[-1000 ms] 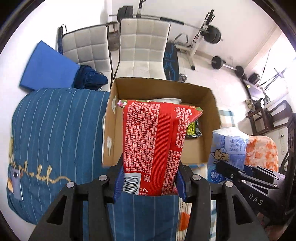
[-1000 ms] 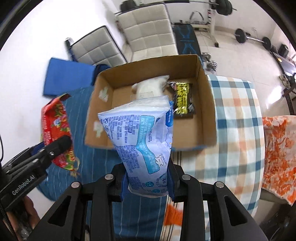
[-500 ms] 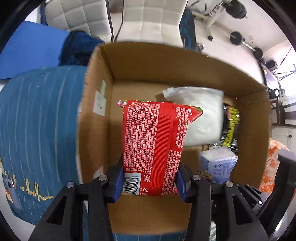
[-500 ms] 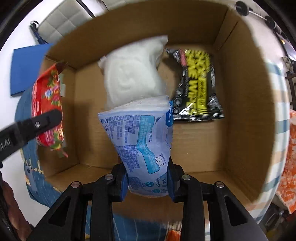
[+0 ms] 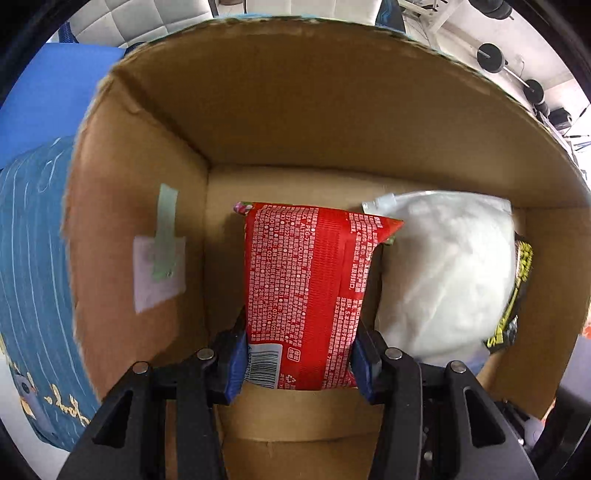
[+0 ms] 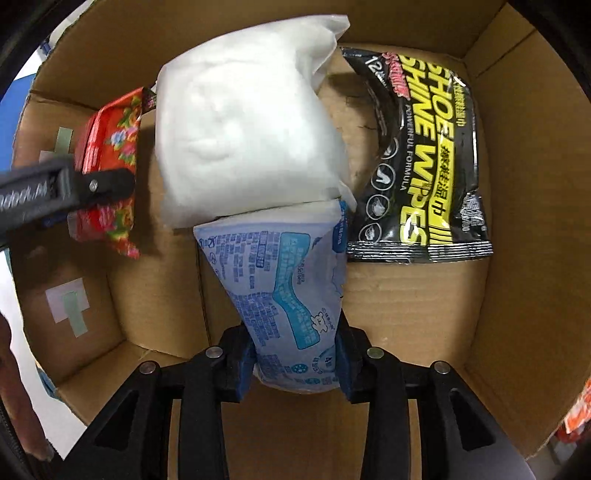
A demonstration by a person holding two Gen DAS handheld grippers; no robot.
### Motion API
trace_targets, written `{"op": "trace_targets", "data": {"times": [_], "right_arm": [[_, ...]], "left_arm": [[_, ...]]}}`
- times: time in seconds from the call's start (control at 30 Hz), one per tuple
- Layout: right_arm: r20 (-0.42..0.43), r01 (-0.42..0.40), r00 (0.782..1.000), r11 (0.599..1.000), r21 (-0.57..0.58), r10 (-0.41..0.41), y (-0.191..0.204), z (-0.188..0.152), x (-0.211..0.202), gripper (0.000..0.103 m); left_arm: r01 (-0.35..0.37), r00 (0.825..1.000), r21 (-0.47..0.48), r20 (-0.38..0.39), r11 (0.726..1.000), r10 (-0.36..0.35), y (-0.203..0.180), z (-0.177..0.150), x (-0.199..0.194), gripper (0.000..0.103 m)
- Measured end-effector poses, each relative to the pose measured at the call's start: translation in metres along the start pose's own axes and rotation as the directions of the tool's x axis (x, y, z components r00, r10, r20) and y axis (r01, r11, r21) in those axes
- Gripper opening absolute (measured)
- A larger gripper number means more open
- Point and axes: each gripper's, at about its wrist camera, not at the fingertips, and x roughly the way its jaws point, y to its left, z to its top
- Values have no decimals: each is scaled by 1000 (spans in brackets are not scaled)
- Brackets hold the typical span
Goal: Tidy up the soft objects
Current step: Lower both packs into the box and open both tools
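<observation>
My left gripper [image 5: 297, 360] is shut on a red soft pack [image 5: 306, 288] and holds it inside the cardboard box [image 5: 295, 110], near the box's left wall. The red pack also shows in the right wrist view [image 6: 110, 155], with the left gripper's fingers [image 6: 103, 184] on it. My right gripper [image 6: 295, 369] is shut on a light blue tissue pack [image 6: 288, 280], low inside the same box. A white soft pack [image 6: 243, 136] and a black and yellow shoe wipes pack [image 6: 421, 158] lie on the box floor.
The box wall [image 6: 524, 258] rises close on the right. A blue striped cloth [image 5: 33, 258] lies left of the box. White chairs [image 5: 155, 18] and barbell weights [image 5: 491, 57] stand beyond the box.
Both grippers have moved forward and down into the box with their packs. The box walls now fill both views.
</observation>
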Motion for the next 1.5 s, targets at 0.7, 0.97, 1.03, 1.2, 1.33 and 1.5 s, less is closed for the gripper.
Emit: {"op": "trace_targets", "data": {"times": [0.7, 0.97, 1.03, 1.2, 1.33, 1.5], "right_arm": [[105, 29, 994, 1000, -11, -27, 22, -4, -52, 82], [183, 44, 982, 999, -18, -40, 16, -48, -84, 85], [201, 44, 979, 999, -20, -40, 13, -57, -91, 85], [247, 33, 969, 999, -34, -24, -12, -75, -114, 85], [302, 43, 953, 998, -45, -27, -10, -98, -136, 85], [350, 45, 937, 998, -49, -25, -9, -130, -159, 86]], "left_arm": [[5, 998, -1, 57, 1000, -5, -2, -49, -62, 56], [19, 979, -8, 201, 1000, -17, 11, -93, -114, 66], [20, 971, -5, 237, 1000, -18, 11, -101, -128, 72], [18, 952, 5, 305, 1000, -19, 16, -125, -154, 83], [11, 936, 8, 351, 1000, -13, 13, -146, -171, 89], [-5, 917, 16, 399, 1000, -2, 8, -172, -185, 100]]}}
